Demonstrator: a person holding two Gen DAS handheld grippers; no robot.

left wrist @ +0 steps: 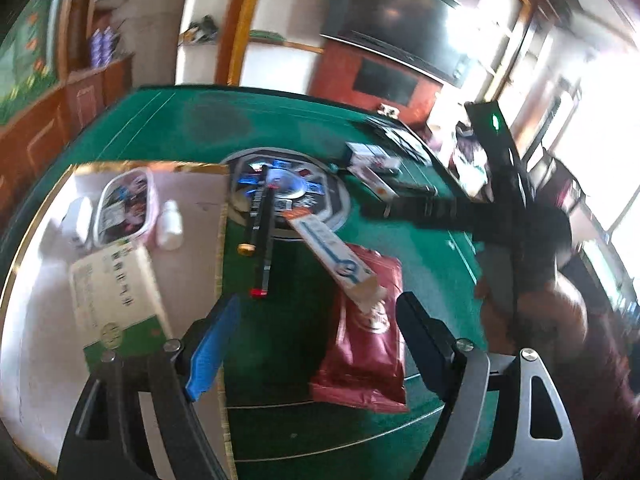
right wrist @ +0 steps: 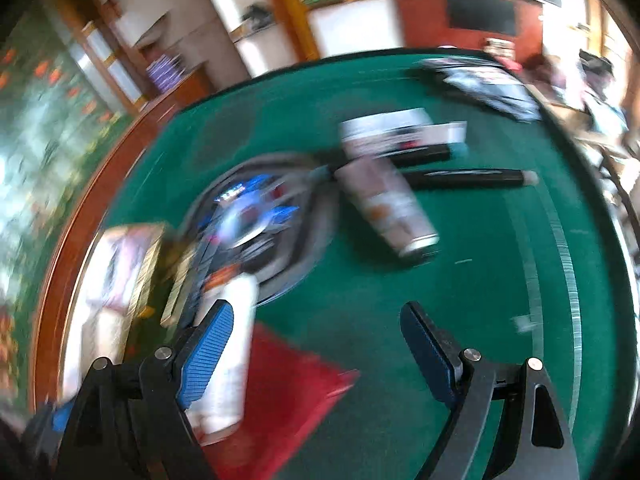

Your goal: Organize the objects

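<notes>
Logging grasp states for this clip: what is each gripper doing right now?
Left gripper: open, blue-padded jaws apart, holding nothing.
Right gripper: open, nothing held.

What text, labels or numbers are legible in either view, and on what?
None readable.
Green-and-white box: dark characters, too blurred.
Long white-and-blue box: print illegible.
Dark red pouch: emblem unclear.
Lidded container: label too small.
Right wrist view: motion-blurred throughout.

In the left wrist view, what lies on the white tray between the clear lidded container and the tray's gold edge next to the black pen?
A small white bottle lies on the tray, between the lidded container and the gold edge facing the black pen. Only the left wrist view shows this clearly.
</notes>
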